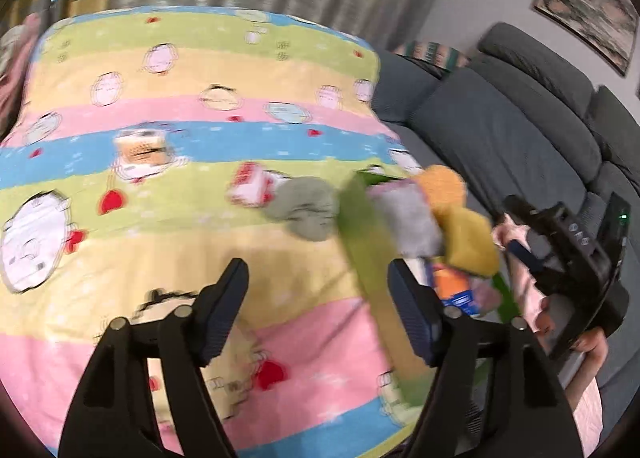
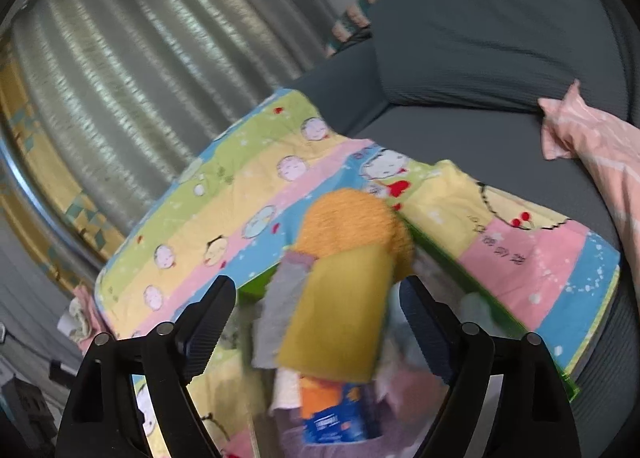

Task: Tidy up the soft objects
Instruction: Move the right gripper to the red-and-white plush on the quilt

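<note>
— The right tool (image 2: 316, 318) hangs with its jaws spread and nothing between them, right over the green box (image 2: 440, 254) on the striped cartoon blanket (image 2: 248, 193). The yellow sponge (image 2: 340, 310) and orange cloth (image 2: 352, 217) are piled just ahead of its fingers.

— And the left tool (image 1: 316, 310)?

— Spread wide too, empty. A grey cloth (image 1: 308, 209) lies loose just beyond it, left of the box. I'd reach forward, pinch its bunched middle, and lift clear of the blanket.
</note>
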`<state>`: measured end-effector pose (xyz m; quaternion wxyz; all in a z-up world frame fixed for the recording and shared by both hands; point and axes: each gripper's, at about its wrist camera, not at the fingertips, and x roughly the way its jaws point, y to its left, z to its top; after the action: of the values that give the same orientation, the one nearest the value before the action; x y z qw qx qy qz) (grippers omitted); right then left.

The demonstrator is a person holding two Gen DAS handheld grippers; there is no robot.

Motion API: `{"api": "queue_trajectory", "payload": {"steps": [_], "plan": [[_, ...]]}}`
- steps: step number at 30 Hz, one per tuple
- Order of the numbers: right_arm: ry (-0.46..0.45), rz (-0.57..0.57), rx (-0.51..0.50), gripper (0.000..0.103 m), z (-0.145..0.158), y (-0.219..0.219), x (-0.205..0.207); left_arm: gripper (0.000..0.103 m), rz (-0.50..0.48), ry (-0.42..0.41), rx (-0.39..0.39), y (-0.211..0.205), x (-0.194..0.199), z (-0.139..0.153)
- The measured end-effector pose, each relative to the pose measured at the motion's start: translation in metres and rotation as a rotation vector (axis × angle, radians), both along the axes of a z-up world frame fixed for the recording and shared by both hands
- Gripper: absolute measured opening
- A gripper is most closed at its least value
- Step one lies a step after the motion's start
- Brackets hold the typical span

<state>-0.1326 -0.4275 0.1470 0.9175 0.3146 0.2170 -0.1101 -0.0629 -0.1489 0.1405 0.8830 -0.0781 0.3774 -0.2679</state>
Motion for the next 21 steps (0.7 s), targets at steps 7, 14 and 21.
{"api": "queue_trajectory", "payload": {"steps": [7, 14, 21], "plan": [[0.004, 0.102, -0.12, 0.092, 0.016, 0.066, 0.016, 0.083, 0.183, -0.007, 0.014, 0.088, 0.001, -0.017], [0.091, 0.244, -0.222, 0.094, 0.008, 0.138, 0.053, 0.083, 0.42, 0.092, -0.016, 0.168, 0.012, -0.048], [0.291, 0.254, -0.137, 0.094, -0.012, 0.175, 0.134, 0.083, 0.501, 0.084, 0.026, 0.196, 0.014, -0.044]]}}
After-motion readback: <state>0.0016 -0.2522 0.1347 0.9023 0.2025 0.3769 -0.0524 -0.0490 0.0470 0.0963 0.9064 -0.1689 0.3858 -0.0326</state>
